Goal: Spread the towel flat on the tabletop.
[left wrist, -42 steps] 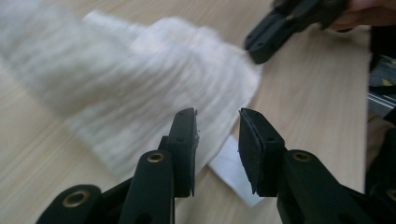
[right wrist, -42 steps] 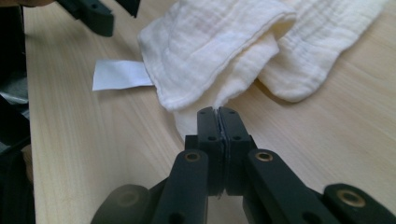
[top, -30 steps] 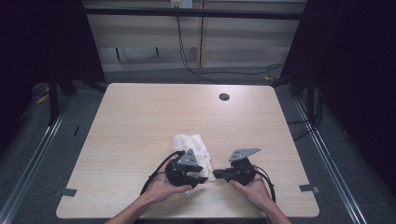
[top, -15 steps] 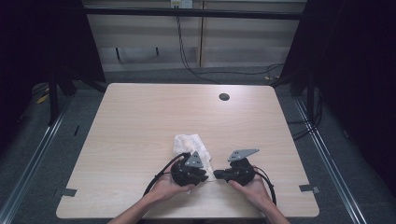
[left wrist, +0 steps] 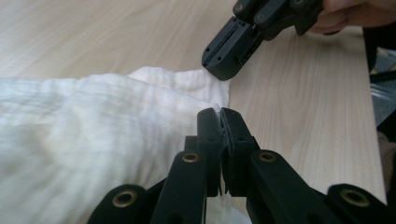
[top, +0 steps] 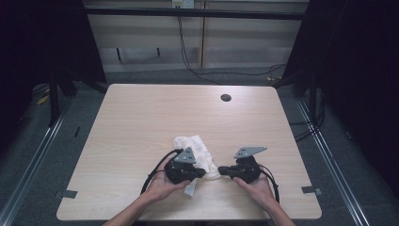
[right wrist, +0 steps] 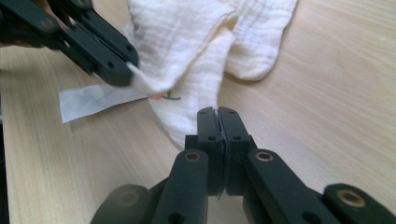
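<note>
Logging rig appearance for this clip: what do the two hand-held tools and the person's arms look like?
Both tools are black, each ending in two flat, straight tongs on linked bars with brass-coloured pivot pins. The left tongs and right tongs each carry a grey three-cornered plate on top. A black cable loops back from each body. The forearms are bare, with no sleeves in view.

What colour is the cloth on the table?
The cloth is plain white with a crinkled weave, clearest in the right gripper view.
</note>
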